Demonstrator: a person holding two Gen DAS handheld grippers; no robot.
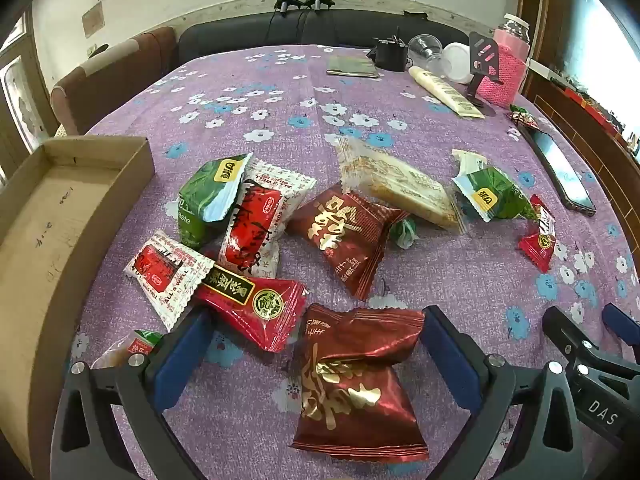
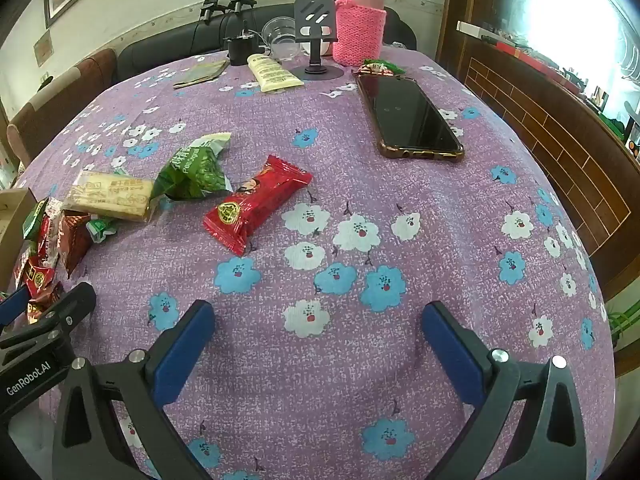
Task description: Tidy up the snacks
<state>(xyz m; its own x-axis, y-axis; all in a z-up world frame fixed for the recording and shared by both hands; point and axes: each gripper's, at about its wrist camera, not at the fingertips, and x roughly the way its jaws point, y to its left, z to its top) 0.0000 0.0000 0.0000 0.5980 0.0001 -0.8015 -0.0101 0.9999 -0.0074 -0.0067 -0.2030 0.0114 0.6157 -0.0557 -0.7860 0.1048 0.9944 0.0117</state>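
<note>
Several snack packets lie on a purple flowered tablecloth (image 1: 460, 264). My left gripper (image 1: 316, 332) is open, its jaws on either side of a dark red foil packet (image 1: 352, 384) with gold characters, not shut on it. Around it lie a bright red packet (image 1: 252, 308), white-and-red packets (image 1: 250, 224), a green packet (image 1: 208, 196), another dark red packet (image 1: 348, 236) and a pale biscuit bar (image 1: 404, 188). An open cardboard box (image 1: 52, 216) stands at the left. My right gripper (image 2: 318, 332) is open and empty over bare cloth, below a red packet (image 2: 256, 204) and a green packet (image 2: 196, 172).
A black phone (image 2: 408, 116) lies at the right. At the far edge stand a pink-sleeved flask (image 2: 360, 20), a phone stand (image 2: 316, 32), a cream tube (image 2: 272, 72), a clear cup (image 2: 280, 36) and a folded paper (image 2: 200, 74). Chairs and a sofa lie beyond.
</note>
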